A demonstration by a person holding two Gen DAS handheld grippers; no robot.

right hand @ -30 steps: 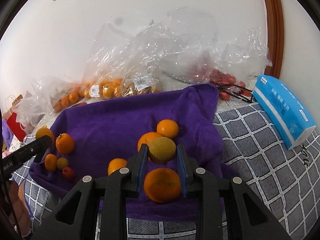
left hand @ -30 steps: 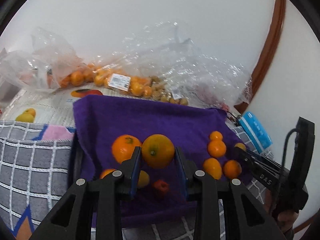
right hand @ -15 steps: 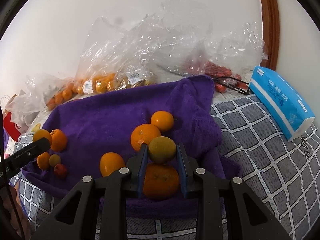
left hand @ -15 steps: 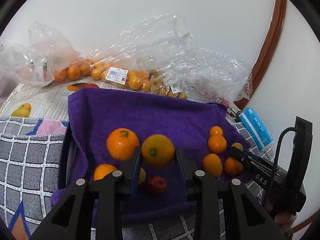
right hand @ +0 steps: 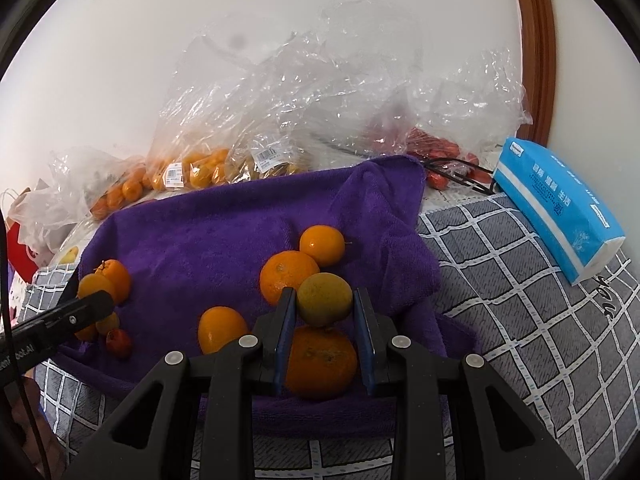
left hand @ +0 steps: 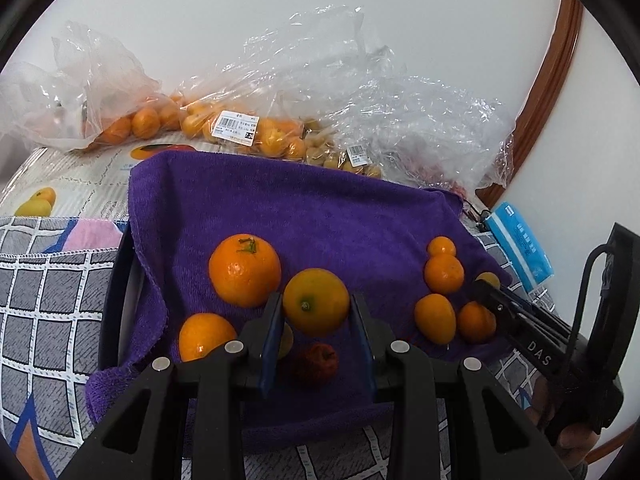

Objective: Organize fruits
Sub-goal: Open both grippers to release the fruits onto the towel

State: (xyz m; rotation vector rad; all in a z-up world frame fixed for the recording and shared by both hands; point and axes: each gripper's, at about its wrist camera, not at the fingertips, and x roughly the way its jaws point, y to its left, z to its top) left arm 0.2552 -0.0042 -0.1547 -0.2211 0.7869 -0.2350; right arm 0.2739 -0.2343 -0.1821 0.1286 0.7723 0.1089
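Observation:
A purple towel (left hand: 320,216) lies over a tray and carries loose fruit. My left gripper (left hand: 316,308) is shut on a yellow-orange orange (left hand: 316,300) above the towel's left part. Next to it lie a big orange (left hand: 245,270), a smaller orange (left hand: 204,336) and a small red fruit (left hand: 316,362). My right gripper (right hand: 325,304) is shut on a greenish-yellow orange (right hand: 325,298) above another orange (right hand: 322,362) at the towel's right part (right hand: 208,240). Several oranges (right hand: 288,276) lie around it. The right gripper also shows in the left wrist view (left hand: 486,292).
Clear plastic bags of oranges (left hand: 240,128) and small fruits (right hand: 280,120) lie behind the towel by the white wall. A blue tissue pack (right hand: 560,208) lies right of the towel on the grey checked cloth (right hand: 520,280). A brown wooden frame (right hand: 536,40) stands at the back right.
Both grippers have kept their oranges held while rising and drawing back a little; the towel and bags sit lower and show more fully in both views.

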